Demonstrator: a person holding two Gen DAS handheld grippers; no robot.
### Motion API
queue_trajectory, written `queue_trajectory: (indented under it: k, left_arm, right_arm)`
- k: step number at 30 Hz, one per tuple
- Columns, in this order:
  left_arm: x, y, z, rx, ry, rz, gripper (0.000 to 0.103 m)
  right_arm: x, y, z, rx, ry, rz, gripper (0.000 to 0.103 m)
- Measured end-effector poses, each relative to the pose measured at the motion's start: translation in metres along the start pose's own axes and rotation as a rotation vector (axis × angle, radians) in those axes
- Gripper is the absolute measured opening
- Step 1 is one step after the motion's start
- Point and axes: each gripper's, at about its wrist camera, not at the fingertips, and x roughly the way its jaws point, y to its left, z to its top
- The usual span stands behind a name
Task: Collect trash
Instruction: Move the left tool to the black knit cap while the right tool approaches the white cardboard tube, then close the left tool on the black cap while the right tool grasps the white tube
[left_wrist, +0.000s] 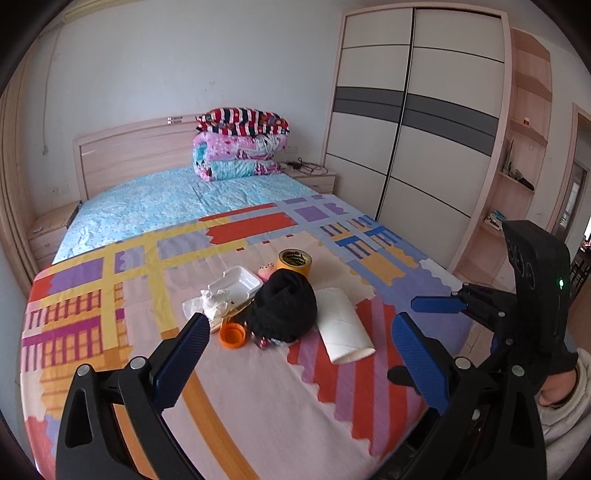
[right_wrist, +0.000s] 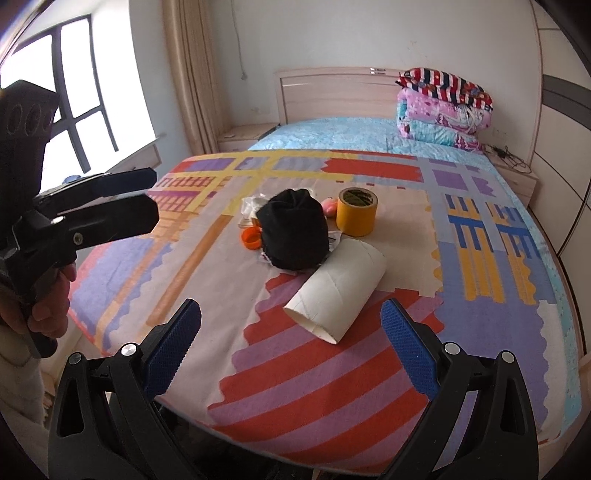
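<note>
Both hand-held grippers hover over the near edge of the bed (left_wrist: 258, 406), jaws spread and empty: the left hand-held gripper (left_wrist: 299, 354) and the right hand-held gripper (right_wrist: 291, 350). The trash lies clustered mid-blanket: a crumpled tissue (left_wrist: 210, 302), a white foam tray (left_wrist: 236, 282) and an orange cap (left_wrist: 232, 334) to the left of a black knit hat (left_wrist: 284, 310). A cardboard tube (right_wrist: 340, 291) touches the hat's right side, nearest the right gripper. A yellow tape roll (right_wrist: 356, 212) stands beyond.
</note>
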Motion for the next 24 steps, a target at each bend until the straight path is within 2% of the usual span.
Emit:
queue_trajectory:
  k: [12, 14, 20, 22, 24]
  left_arm:
    - [0.089, 0.014, 0.012, 0.037, 0.111, -0.049, 0.094]
    - [0.099, 0.015, 0.012, 0.038, 0.126, -0.052, 0.090]
    - [0.122, 0.022, 0.011, 0.022, 0.172, -0.080, 0.070]
    - [0.125, 0.023, 0.010, 0.017, 0.184, -0.082, 0.054]
    - [0.126, 0.026, 0.009, -0.001, 0.188, -0.079, 0.053]
  right_arm:
    - [0.035, -0.018, 0.000, 0.035, 0.038, -0.027, 0.099]
    - [0.039, -0.020, 0.000, 0.034, 0.044, -0.033, 0.099]
    - [0.047, -0.026, -0.001, 0.038, 0.052, -0.048, 0.099]
    - [0.050, -0.027, -0.001, 0.039, 0.053, -0.053, 0.099]
    - [0.053, -0.027, 0.000, 0.037, 0.055, -0.057, 0.099]
